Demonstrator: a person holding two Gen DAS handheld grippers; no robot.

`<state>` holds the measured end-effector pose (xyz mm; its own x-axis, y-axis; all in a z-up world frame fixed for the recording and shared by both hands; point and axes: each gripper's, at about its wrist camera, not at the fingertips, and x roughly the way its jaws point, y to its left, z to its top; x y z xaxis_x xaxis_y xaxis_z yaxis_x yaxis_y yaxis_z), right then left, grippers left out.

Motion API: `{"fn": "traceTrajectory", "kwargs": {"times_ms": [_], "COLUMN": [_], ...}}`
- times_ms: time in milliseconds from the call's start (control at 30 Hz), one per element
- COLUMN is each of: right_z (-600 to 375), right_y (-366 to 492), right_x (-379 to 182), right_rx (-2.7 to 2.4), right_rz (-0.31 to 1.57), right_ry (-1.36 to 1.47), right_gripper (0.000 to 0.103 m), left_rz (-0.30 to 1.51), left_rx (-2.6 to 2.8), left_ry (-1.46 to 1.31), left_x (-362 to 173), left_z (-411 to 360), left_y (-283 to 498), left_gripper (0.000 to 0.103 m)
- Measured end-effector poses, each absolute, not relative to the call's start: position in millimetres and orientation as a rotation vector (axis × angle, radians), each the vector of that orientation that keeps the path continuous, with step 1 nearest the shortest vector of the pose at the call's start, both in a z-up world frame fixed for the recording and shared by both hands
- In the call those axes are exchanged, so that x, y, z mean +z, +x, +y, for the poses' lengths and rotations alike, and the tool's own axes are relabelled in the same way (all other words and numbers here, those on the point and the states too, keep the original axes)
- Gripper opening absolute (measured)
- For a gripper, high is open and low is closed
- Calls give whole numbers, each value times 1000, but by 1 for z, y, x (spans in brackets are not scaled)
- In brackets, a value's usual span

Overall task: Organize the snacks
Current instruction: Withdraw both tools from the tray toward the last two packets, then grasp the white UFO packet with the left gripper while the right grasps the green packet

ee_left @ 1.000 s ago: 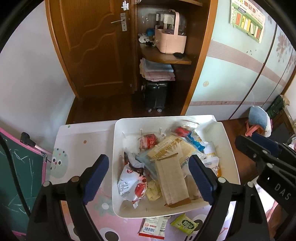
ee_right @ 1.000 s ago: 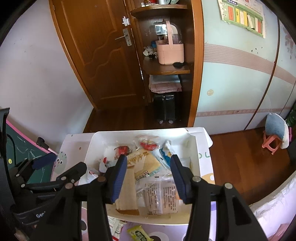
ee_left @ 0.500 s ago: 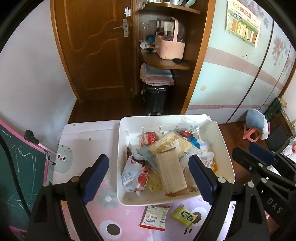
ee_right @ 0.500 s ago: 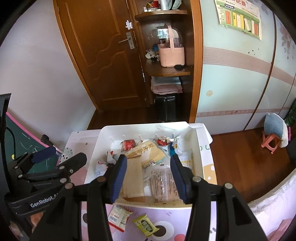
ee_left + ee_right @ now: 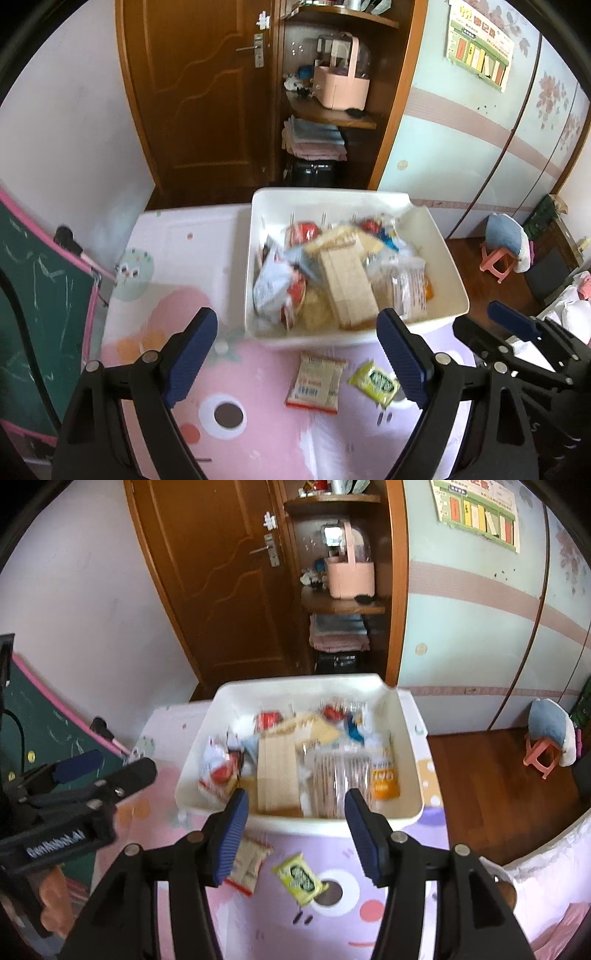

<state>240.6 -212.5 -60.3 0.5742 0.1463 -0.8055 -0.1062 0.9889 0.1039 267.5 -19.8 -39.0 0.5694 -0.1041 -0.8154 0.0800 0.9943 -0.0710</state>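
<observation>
A home bedroom: wooden door [image 5: 207, 88], floral wardrobe [image 5: 480, 140], cartoon play table [image 5: 184, 258].

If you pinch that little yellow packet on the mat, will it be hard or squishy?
Probably squishy: the yellow packet looks like a thin crinkly wrapper. It lies flat on the mat, so it likely won't roll. It seems light and may slide when nudged.

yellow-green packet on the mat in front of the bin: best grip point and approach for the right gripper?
Come from above. The yellow-green packet lies flat and skewed on the mat, clear of the white bin and apart from the red-and-white packet. Turn the right gripper, open and empty, so its fingers pinch across the short width at the middle, probably easier than the thin sealed ends.
</observation>
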Motion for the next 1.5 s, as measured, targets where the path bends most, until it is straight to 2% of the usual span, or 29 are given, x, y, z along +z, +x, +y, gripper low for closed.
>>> {"fn": "traceTrajectory", "kwargs": {"times_ms": [333,633,867,1067,1133,1267,1300,1367,1400,1500], "right_z": [-225,-223,-211,-193,-191,-193,-195,-198,-200,-204], "right_y": [214,222,227,221,218,216,216,216,214,209], "right_x": [-146,-215,-237,-242,-242,-242,-242,-241,-241,-240], "right_rx": [175,251,307,315,295,263,253,238,228,211], "right_rz": [1056,1129,1122,1076,1063,1060,1066,1076,1076,1080], "right_ry": [25,-5,-43,-174,-202,-190,-167,-127,-111,-59], "right_gripper": [55,55,56,56,52,38,38,38,38,38], "left_rz": [1032,1156,1223,1189,1180,1146,1135,1123,1120,1118], "left_rx": [-112,-161,-185,-184,-177,-132,-117,-113,-111,-111], "left_ry": [14,-42,-105,-59,-48,5,26,32,27,7], "left_x": [-113,-199,-242,-249,-251,-250,-249,-247,-247,-245], "left_z": [-26,-39,-42,-50,-53,-55,-55,-54,-53,-49], "left_y": [223,248,265,265,266,261,259,256,255,253], "left_gripper": [87,87,87,87,86,67,61,56,49,44]}}
